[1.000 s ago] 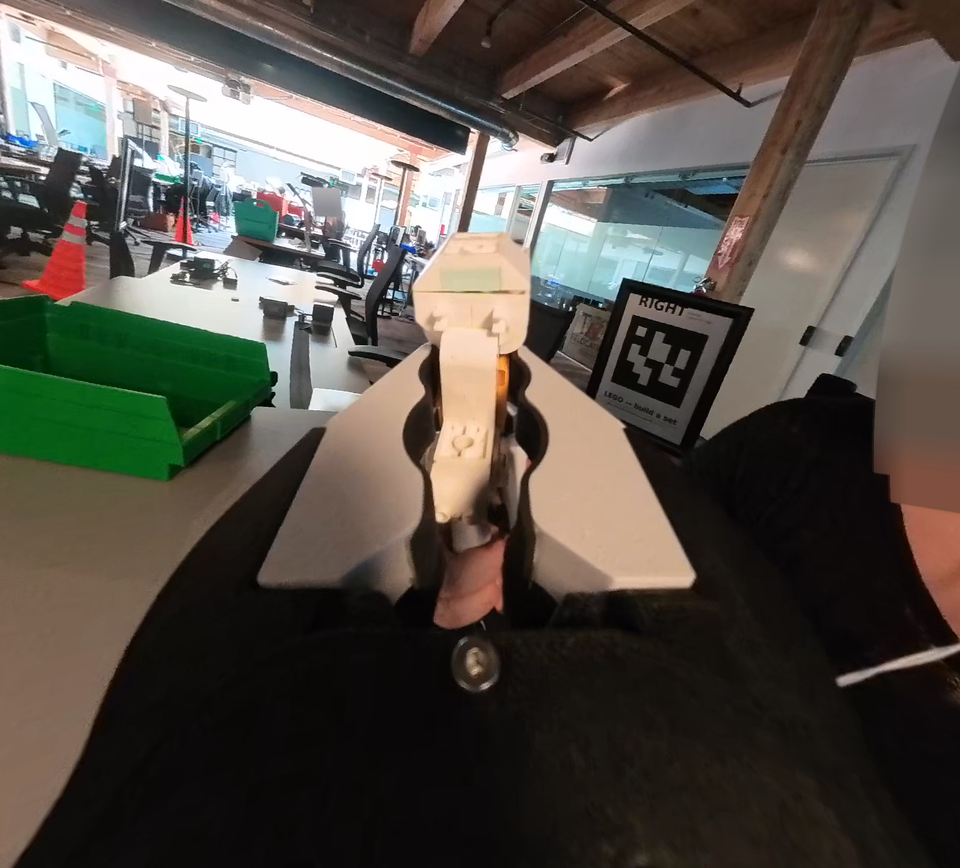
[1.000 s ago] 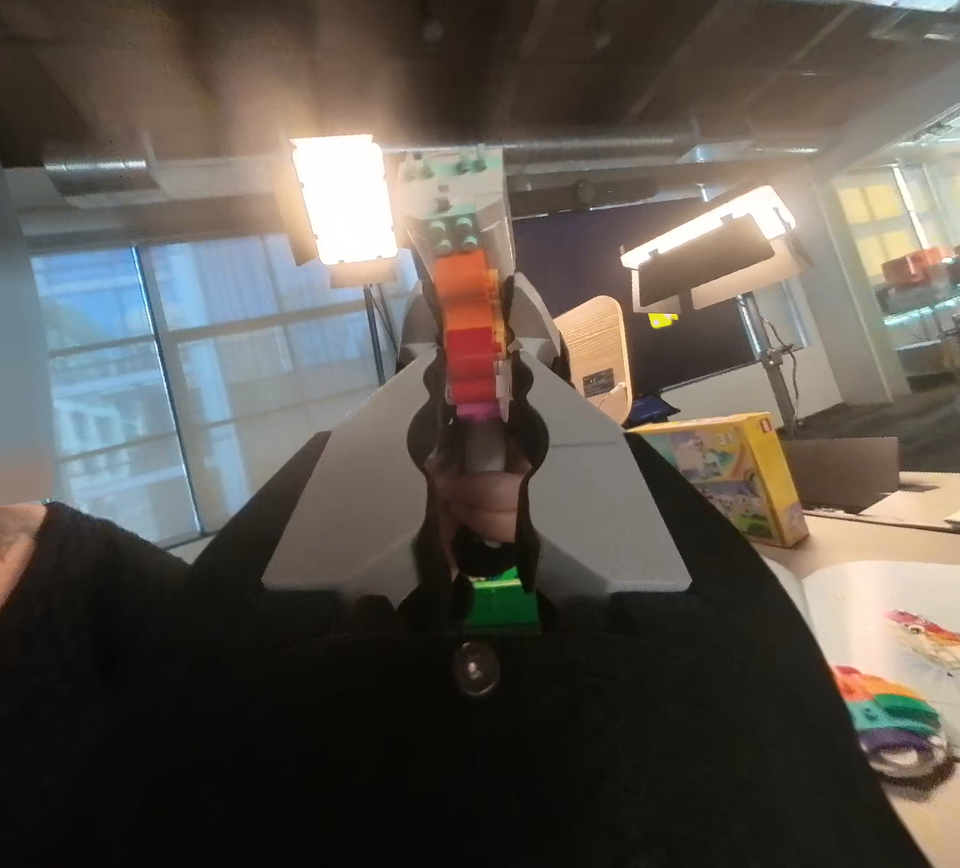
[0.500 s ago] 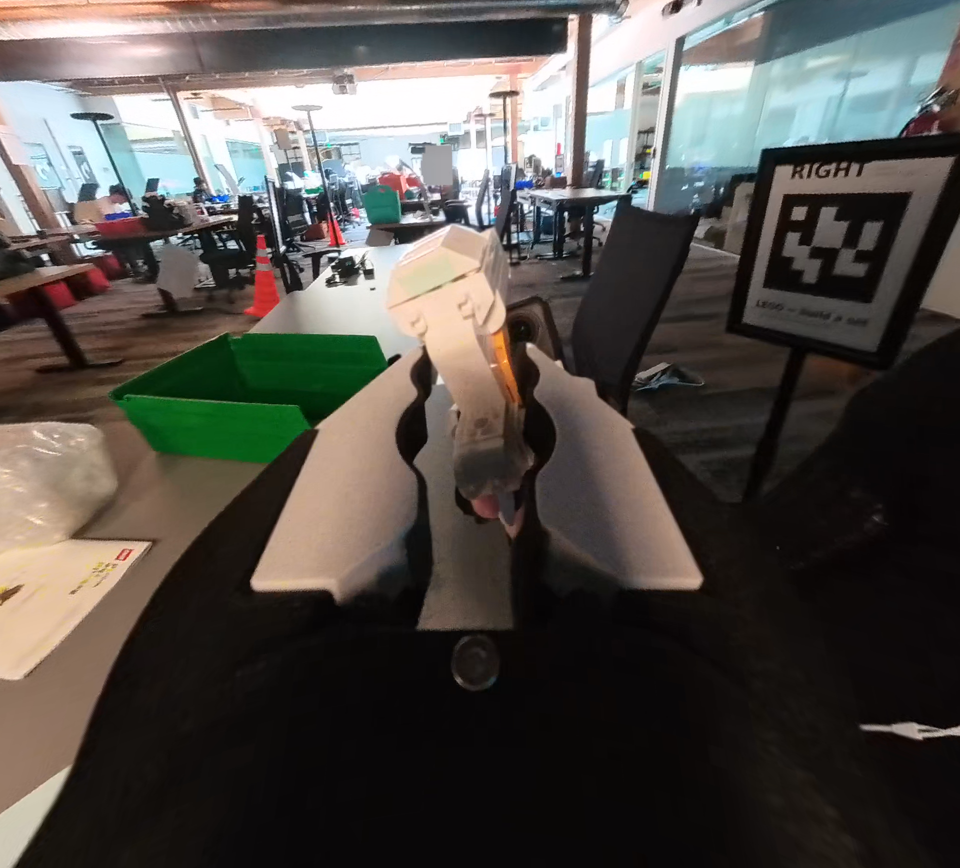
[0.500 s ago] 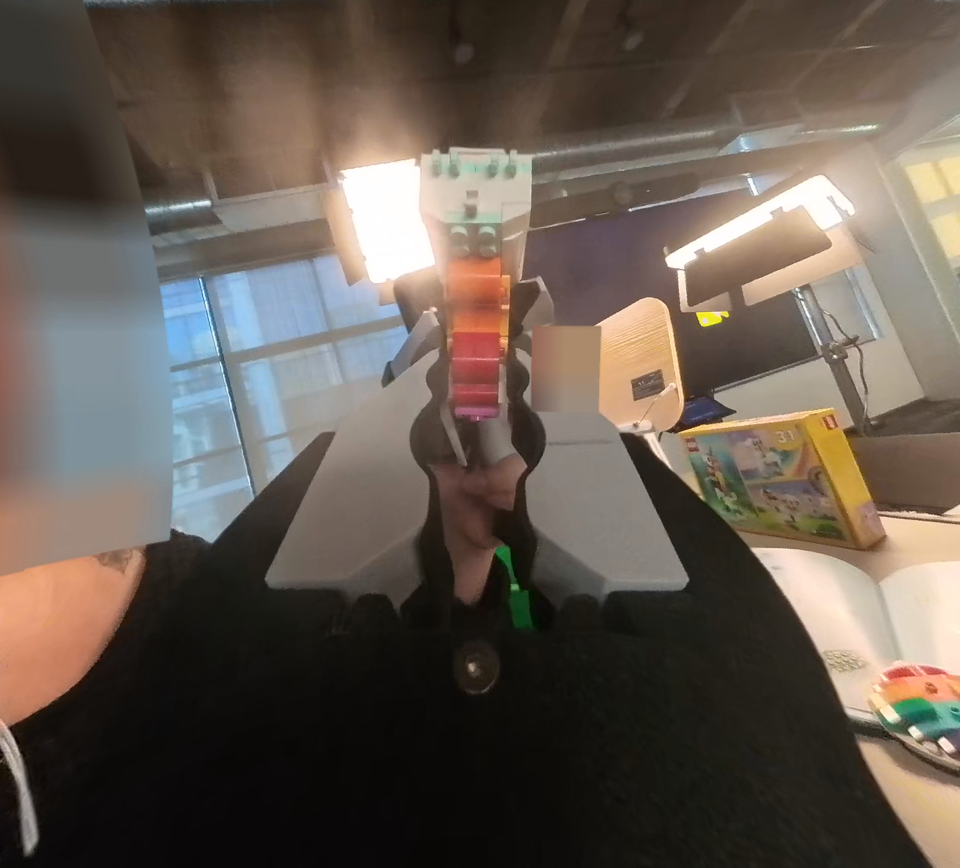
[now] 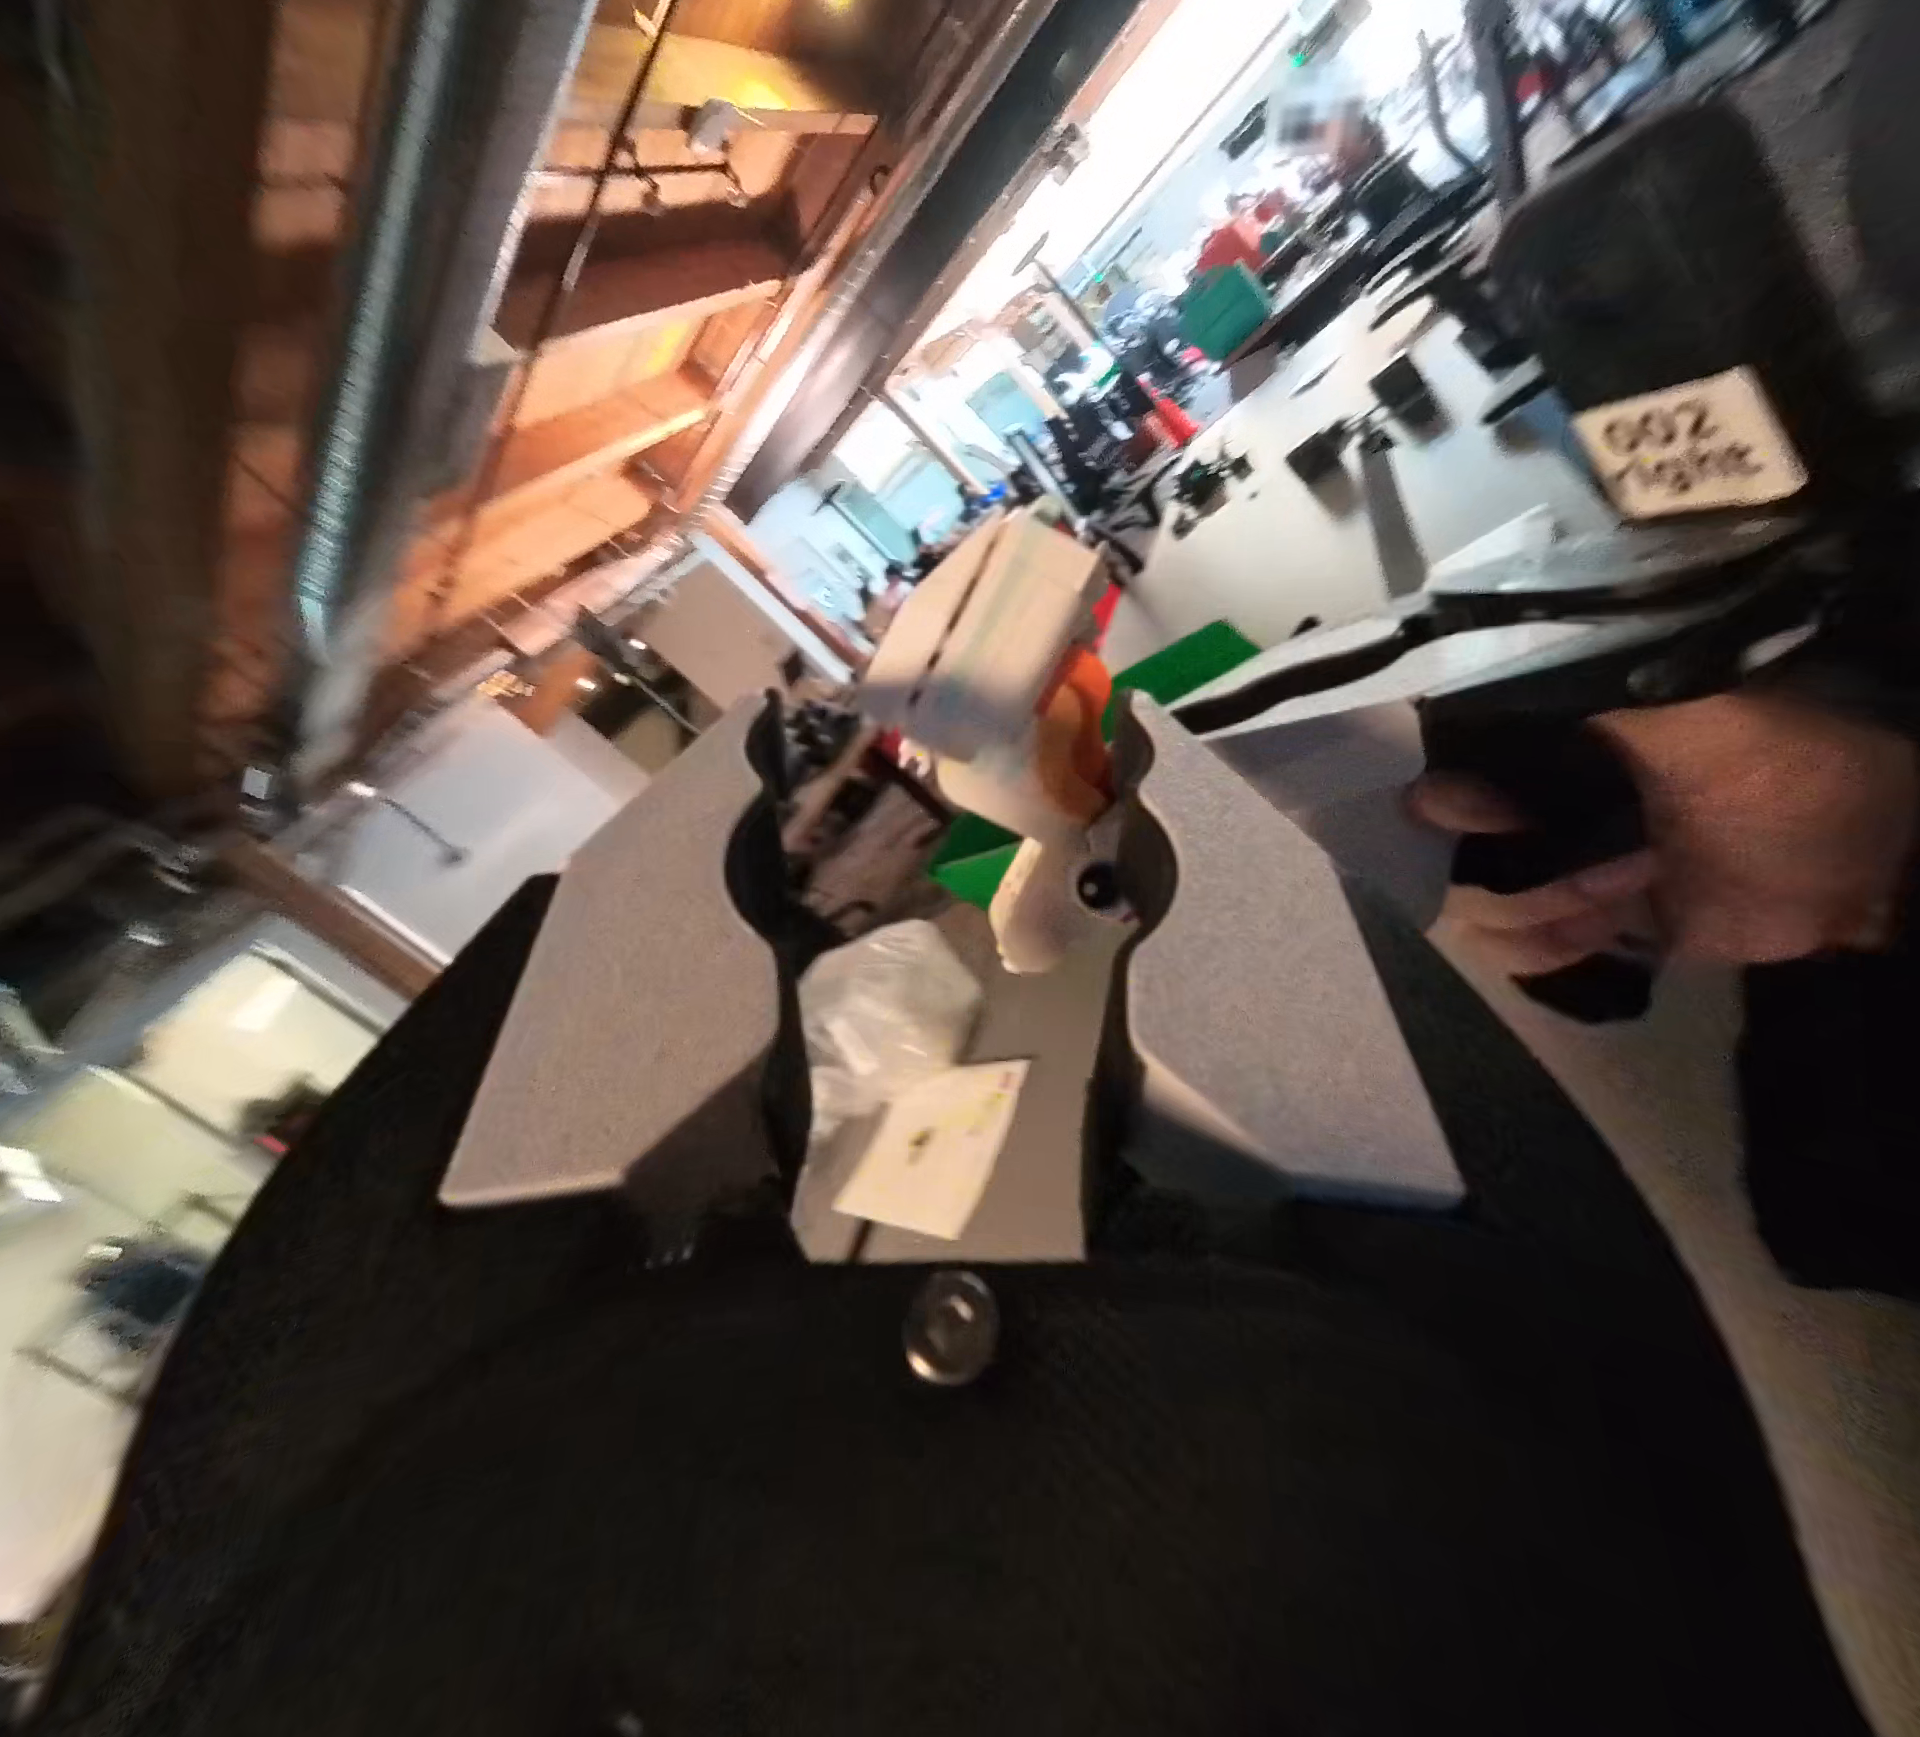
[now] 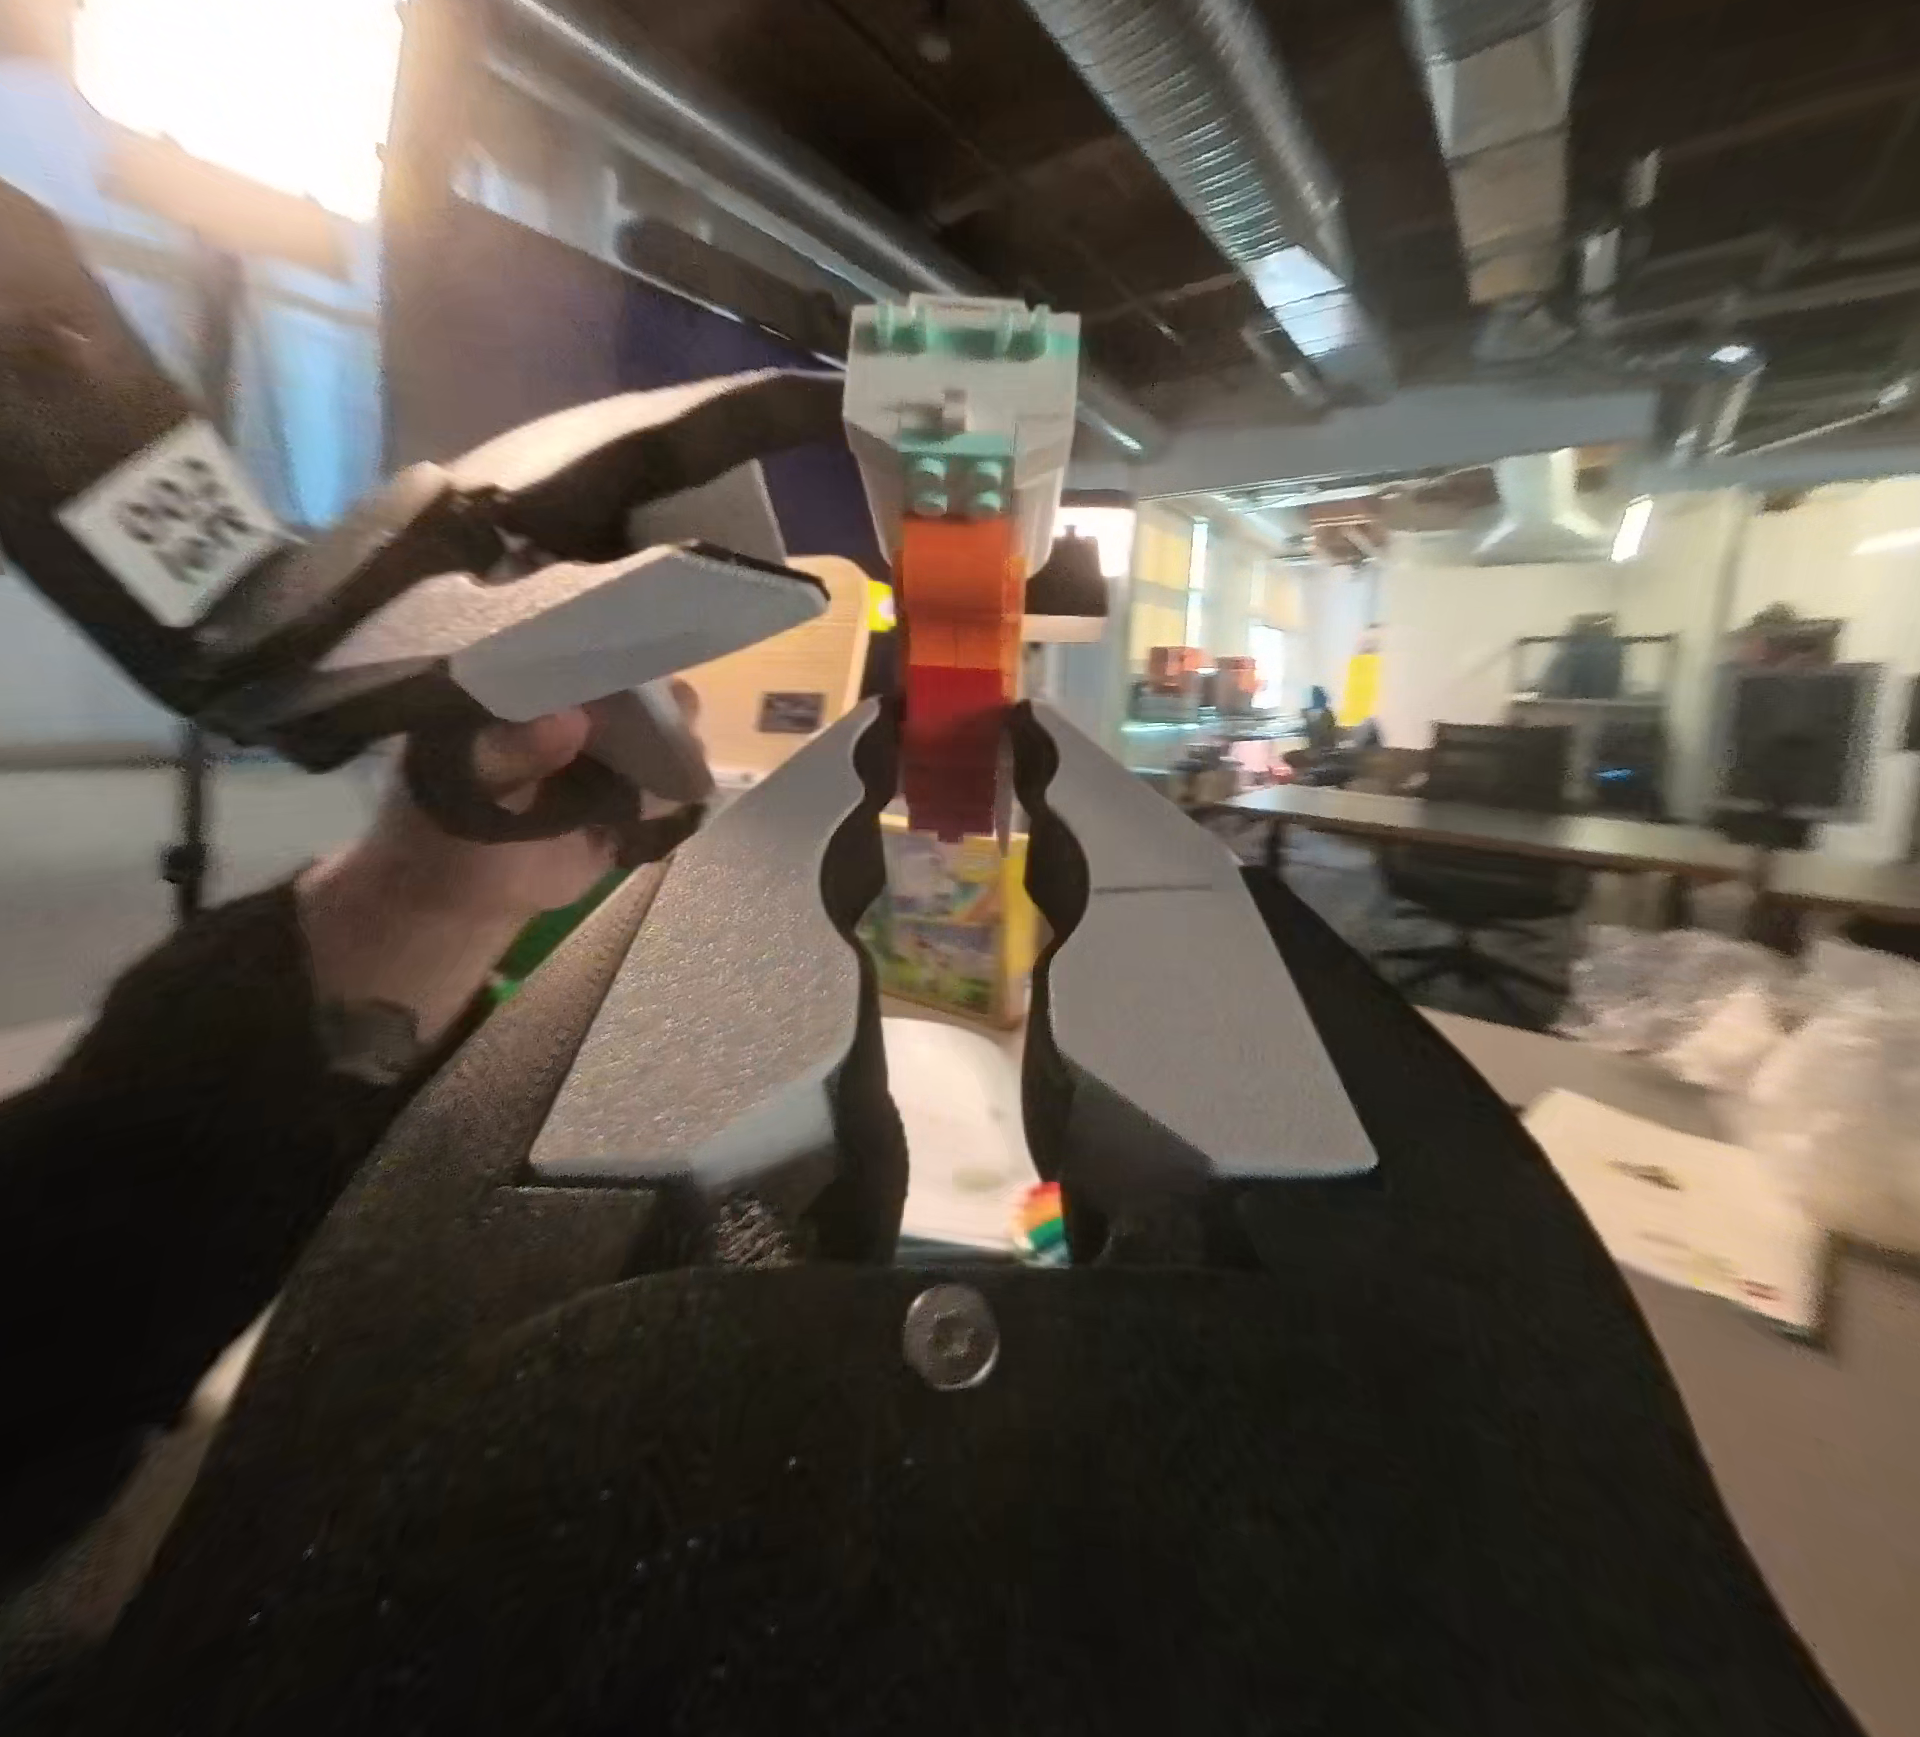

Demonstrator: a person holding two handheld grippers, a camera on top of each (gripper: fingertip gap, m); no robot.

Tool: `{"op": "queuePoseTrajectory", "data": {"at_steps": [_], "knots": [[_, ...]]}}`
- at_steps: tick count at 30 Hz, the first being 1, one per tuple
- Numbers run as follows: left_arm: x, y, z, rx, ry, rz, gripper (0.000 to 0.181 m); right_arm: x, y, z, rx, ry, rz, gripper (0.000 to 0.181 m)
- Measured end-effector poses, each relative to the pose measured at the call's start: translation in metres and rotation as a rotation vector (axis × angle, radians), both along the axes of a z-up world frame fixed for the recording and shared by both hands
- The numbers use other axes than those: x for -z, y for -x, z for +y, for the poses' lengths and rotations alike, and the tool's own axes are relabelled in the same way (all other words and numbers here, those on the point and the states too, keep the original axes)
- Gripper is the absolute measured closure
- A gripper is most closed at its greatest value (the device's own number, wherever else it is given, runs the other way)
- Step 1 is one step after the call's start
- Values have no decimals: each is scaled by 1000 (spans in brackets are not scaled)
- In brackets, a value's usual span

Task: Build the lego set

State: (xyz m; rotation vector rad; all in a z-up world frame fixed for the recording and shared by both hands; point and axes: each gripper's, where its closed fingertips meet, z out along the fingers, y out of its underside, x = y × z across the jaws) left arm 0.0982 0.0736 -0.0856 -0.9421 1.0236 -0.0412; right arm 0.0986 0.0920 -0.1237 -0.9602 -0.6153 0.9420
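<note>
The lego model (image 6: pixel 961 544) has a white and mint head, an orange and red neck and a white body. My right gripper (image 6: pixel 954 716) is shut on its red lower part and holds it upright in the air. In the left wrist view the model (image 5: pixel 987 679) sits between the tips of my left gripper (image 5: pixel 951 721), close to the right finger. That gripper is open with its jaws wide apart. The right gripper (image 5: pixel 1205 711) reaches in there from the right, held by a hand (image 5: pixel 1621 856). In the right wrist view the left gripper (image 6: pixel 821 492) is open beside the model's head.
A green bin (image 5: pixel 1184 669), a clear plastic bag (image 5: pixel 894 991) and a paper leaflet (image 5: pixel 935 1147) lie on the table below. A yellow set box (image 6: pixel 945 918), an open booklet (image 6: pixel 956 1095), another leaflet (image 6: pixel 1683 1209) and crumpled bags (image 6: pixel 1766 1012) lie beyond the right gripper. There is about 5 cm between the tips of the two grippers.
My left gripper has opened and let go of the model, and it has rolled onto its side. My right gripper still holds the model and has turned to the right.
</note>
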Motion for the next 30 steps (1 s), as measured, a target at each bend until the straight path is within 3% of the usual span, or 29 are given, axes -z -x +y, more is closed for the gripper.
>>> {"op": "queuePoseTrajectory", "data": {"at_steps": [6,12,16,30], "knots": [[0,-7,-5,-75,-115,47,124,-4,-1,-2,333,-199,-129,161],[-7,-5,-9,-79,-195,-20,123,-11,4,-14,505,-356,-173,161],[-10,-6,-17,-91,-297,-9,130,-15,6,-20,541,-402,-168,161],[-13,-8,-28,-90,-320,2,131,-18,5,-30,546,-442,-150,162]]}}
